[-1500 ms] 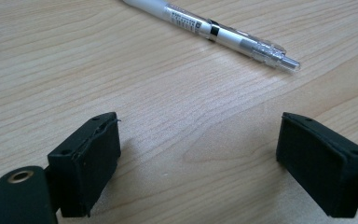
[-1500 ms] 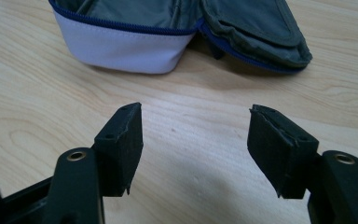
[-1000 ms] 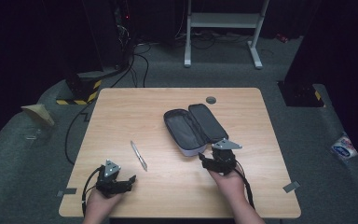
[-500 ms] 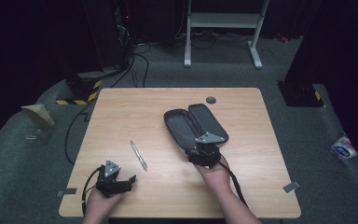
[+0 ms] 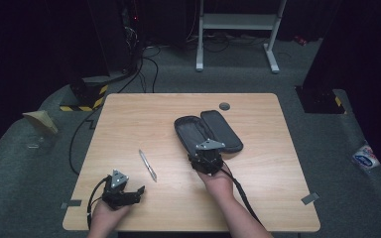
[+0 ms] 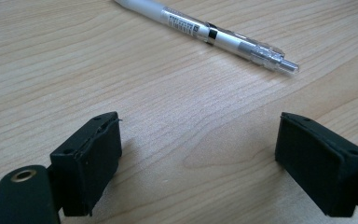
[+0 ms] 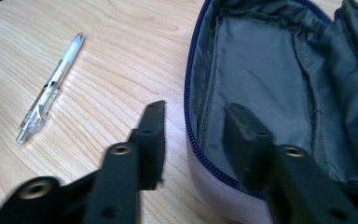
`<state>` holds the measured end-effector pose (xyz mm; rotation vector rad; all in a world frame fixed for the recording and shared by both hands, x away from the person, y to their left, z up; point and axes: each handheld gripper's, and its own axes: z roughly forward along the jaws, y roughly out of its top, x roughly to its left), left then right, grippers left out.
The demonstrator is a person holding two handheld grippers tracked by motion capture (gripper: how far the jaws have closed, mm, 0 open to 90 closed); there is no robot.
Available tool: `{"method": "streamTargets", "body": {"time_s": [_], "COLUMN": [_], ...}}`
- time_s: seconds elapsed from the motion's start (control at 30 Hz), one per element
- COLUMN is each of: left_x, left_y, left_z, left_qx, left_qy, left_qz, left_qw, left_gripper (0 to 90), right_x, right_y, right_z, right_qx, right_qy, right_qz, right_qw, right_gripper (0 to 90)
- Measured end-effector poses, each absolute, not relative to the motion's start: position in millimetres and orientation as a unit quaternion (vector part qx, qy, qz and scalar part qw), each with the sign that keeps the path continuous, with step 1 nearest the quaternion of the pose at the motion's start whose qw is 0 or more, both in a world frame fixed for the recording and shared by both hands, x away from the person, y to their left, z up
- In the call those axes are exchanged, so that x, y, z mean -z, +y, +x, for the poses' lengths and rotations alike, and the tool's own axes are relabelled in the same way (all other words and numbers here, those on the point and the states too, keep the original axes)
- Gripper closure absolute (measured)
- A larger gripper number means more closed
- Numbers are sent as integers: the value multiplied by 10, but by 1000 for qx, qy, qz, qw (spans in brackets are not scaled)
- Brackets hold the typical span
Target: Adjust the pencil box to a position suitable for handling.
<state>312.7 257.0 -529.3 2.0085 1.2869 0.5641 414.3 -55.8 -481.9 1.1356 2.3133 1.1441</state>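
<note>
Light wooden table [image 5: 144, 114], open pencil case [image 5: 213, 128], pen [image 5: 148, 165], small grey disc [image 5: 224, 105]

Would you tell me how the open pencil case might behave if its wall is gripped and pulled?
The pencil case looks like soft lined fabric, so its wall would probably buckle in the right claw. It appears empty, hence likely light, and may slide across the table.

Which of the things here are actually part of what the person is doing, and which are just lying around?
Part of the job:
- open pencil case, its near wall between the right claw's jaws
- pen lying on the table, ahead of the open left claw

Just lying about:
- small dark round disc near the table's far edge
- cables on the floor
</note>
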Motion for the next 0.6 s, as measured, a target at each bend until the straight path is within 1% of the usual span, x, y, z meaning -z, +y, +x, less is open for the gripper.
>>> {"method": "streamTargets", "body": {"time_s": [0.03, 0.13, 0.17, 0.2, 0.43, 0.6], "left_x": [5293, 5293, 5293, 5293, 5293, 5294], "left_y": [2569, 2571, 2571, 2569, 2569, 2568], "left_z": [3127, 3129, 3129, 3127, 3127, 3127], "left_qx": [-216, -217, -217, -216, -217, -217], "left_qy": [494, 493, 493, 494, 493, 494], "left_qz": [771, 772, 772, 771, 772, 771], "left_qw": [339, 338, 338, 339, 338, 339], "left_gripper": [148, 148, 148, 148, 149, 150], "right_x": [4830, 4845, 4845, 4849, 4859, 4911], "right_y": [-550, -536, -536, -540, -580, -697], "right_z": [4138, 4123, 4123, 4101, 4019, 3876], "right_qx": [-398, -394, -394, -394, -396, -404], "right_qy": [813, 818, 818, 820, 825, 825], "right_qz": [391, 384, 384, 379, 367, 360], "right_qw": [164, 168, 168, 166, 168, 165], "right_gripper": [733, 834, 834, 862, 866, 863]}}
